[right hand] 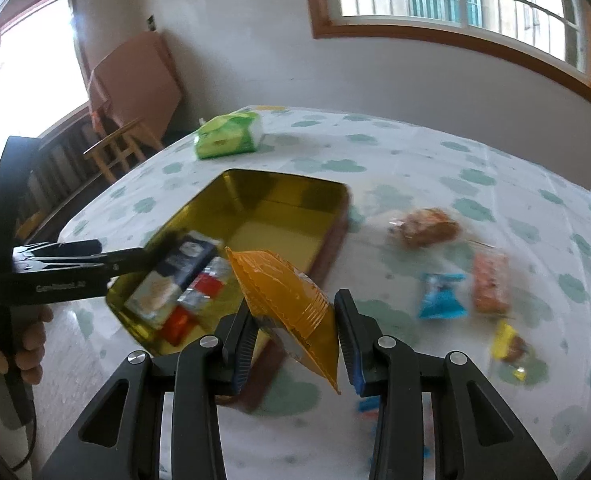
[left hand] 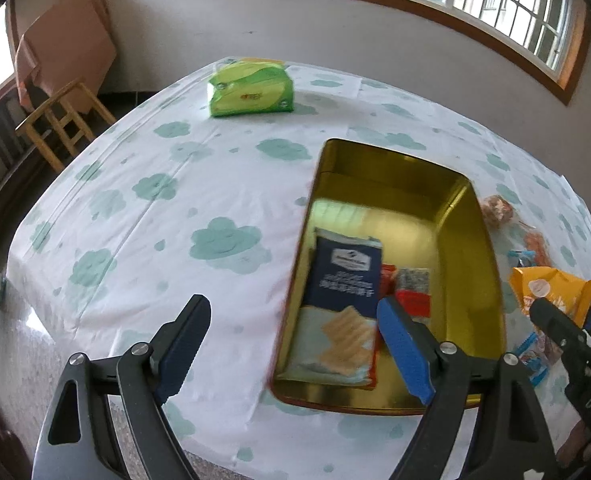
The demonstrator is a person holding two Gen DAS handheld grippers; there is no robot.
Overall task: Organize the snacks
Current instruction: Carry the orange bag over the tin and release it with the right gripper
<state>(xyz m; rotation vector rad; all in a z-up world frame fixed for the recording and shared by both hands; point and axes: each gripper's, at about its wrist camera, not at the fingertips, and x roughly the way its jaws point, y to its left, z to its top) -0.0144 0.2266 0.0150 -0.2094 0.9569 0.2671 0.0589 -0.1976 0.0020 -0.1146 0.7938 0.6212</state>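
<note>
A gold tin [left hand: 477, 248] [right hand: 279, 196] sits open on the cloud-print tablecloth. Inside lie a navy cracker packet [left hand: 345, 280] [right hand: 175, 276] and small red and silver packets [left hand: 411, 288] [right hand: 199, 300]. My left gripper [left hand: 295, 344] is open and empty above the tin's near left edge; it also shows in the right wrist view [right hand: 95, 264]. My right gripper [right hand: 293, 344] is shut on an orange snack bag [right hand: 291, 308] [left hand: 551, 292], held above the tin's near right corner. Loose snacks lie right of the tin: a brown one [right hand: 427, 226], an orange one [right hand: 491, 280], a blue one [right hand: 441, 296], a yellow one [right hand: 509, 344].
A green tissue pack [left hand: 251, 88] [right hand: 229, 134] lies at the table's far side. A wooden stool [left hand: 61, 120] and a folded table [left hand: 67, 40] stand by the left wall. The table edge [left hand: 19, 296] drops off at the left.
</note>
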